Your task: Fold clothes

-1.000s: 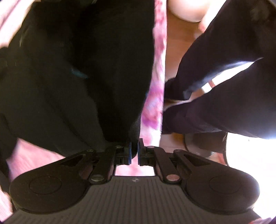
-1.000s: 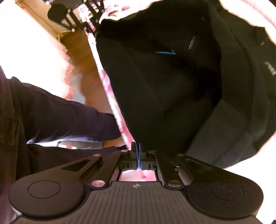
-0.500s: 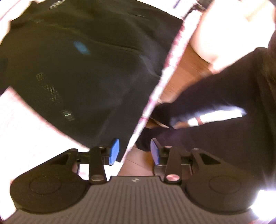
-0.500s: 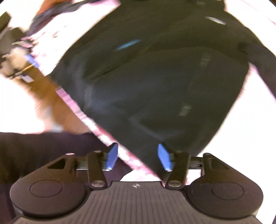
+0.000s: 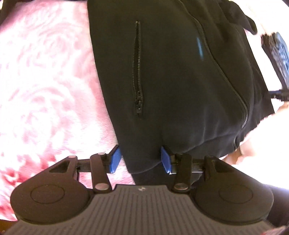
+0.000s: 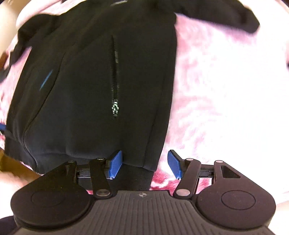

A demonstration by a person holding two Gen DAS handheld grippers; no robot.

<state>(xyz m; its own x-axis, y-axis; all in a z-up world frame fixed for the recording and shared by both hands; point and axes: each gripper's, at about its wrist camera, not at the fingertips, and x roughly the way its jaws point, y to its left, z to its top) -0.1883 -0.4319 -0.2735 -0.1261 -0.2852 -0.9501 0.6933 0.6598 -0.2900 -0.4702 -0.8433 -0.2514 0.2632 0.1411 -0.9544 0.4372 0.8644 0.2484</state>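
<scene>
Across the pink cover: a black jacket (image 5: 171, 76) lay spread flat on a pink-and-white flowered blanket (image 5: 45, 81), front side up.
Jacket in the left view: its hem was nearest the camera, with a pocket zip (image 5: 137, 72) running up the cloth and the main zip (image 5: 222, 72) curving away to the right.
Jacket in the right view: the same jacket (image 6: 81, 81) filled the left and middle, one pocket zip (image 6: 114, 76) shut with its pull catching the light, a dark sleeve (image 6: 225, 16) stretched out along the top right.
Blanket in the right view: pale pink pile (image 6: 225, 90) lay bare to the right of the jacket.
Left hand-held gripper (image 5: 140, 159): pointed steeply down at the hem; its jaws had just been closing a little from a wider gap and stood partly apart. The hem corner lay between the blue pads (image 5: 115, 157), which did not pinch it.
Right hand-held gripper (image 6: 145, 163): also pointed steeply down, jaws standing wide. The jacket's lower right corner sat between the blue pads (image 6: 115, 162), the left pad over the cloth, the right pad over the blanket; nothing was clamped.
Far right of the left view: a dark object (image 5: 278, 59), too blurred to name.
</scene>
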